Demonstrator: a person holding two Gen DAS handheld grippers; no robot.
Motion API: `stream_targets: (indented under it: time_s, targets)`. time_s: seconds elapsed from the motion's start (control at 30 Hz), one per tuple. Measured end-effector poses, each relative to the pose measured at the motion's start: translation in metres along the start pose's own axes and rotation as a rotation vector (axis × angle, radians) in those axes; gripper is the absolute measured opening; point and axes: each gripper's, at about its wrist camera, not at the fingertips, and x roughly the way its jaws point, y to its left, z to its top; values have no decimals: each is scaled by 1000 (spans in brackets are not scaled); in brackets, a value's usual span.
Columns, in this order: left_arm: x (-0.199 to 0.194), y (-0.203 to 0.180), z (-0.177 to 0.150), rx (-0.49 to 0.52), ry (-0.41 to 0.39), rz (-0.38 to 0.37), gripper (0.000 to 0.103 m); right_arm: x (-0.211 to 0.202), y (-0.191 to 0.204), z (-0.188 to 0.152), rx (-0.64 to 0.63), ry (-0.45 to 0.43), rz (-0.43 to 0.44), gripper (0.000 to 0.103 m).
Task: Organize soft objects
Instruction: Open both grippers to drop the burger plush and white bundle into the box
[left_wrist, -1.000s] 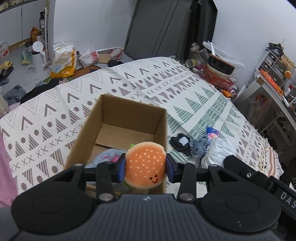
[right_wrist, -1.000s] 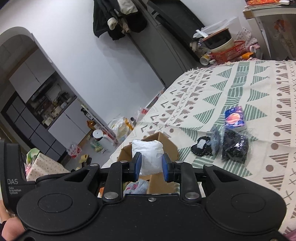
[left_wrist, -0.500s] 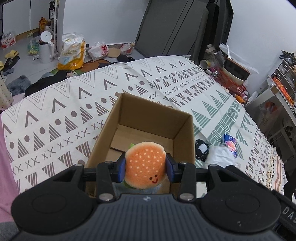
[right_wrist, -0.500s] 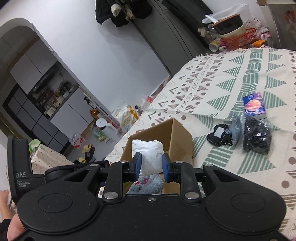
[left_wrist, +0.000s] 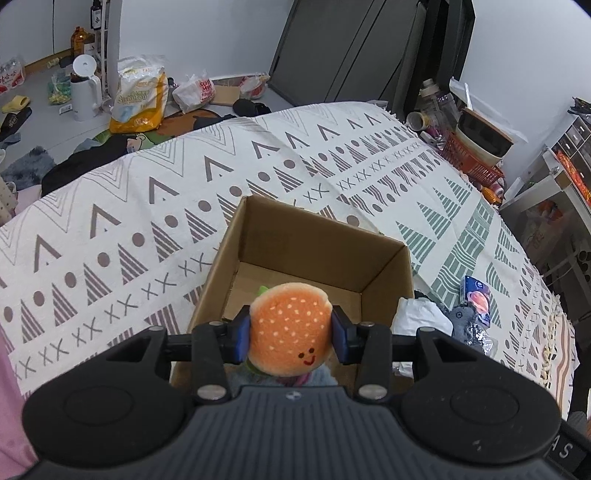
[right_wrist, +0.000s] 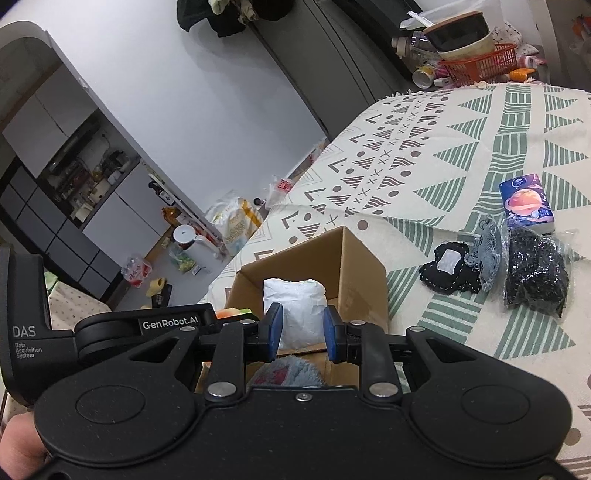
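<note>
The left gripper (left_wrist: 291, 329) is held level above the near end of an open cardboard box (left_wrist: 317, 254), its blue pads (left_wrist: 242, 334) pressed against both sides of a plush burger (left_wrist: 290, 328), an orange bun with pale dots and a small red smiling face. The right gripper (right_wrist: 301, 328) is tipped to one side over the same box (right_wrist: 347, 258) and is clamped on a white soft bundle (right_wrist: 293, 306). A fluffy grey and pink thing (right_wrist: 286, 371) already lies in the box below it. The box sits on a bed cover (left_wrist: 147, 221) printed with triangles, dots and crosses. In the right wrist view the left device reads "GenRobot.AI" and "DAS Data Acquisition System", and part of a hand (right_wrist: 18, 435) shows at the lower left edge. That view alone gives a clear look at the things still on the cover beside the box: a black pouch with a white patch (right_wrist: 448, 269), a grey cloth (right_wrist: 487, 247), a black item in clear wrap (right_wrist: 535, 273) and a blue packet with an orange planet (right_wrist: 526, 205), its print too small to read. The left wrist view alone shows the floor past the bed, with a yellow bag (left_wrist: 142, 96) and a white jug (left_wrist: 85, 88).
</note>
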Motion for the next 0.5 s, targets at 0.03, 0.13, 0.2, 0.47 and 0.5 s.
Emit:
stream_targets:
  time_s: [0.03,0.13,0.2,0.47,0.5]
  targets:
    - [2,0,0,0,3,2,43,1,0,0,1,0,-5,26]
    - [7,-2,2,11,9,17,45,4,1,2,-1,-4,-24,31]
    - [9,-5,3,28,3,55,48,4,0,2,5,2,-21,43]
    - [9,-3,4,22,24,81,54,-3,-5,3,17,-11,-38,51]
    - [8,-4,3,24,25,83,55,-6,-6,3,20,-15,-40,53]
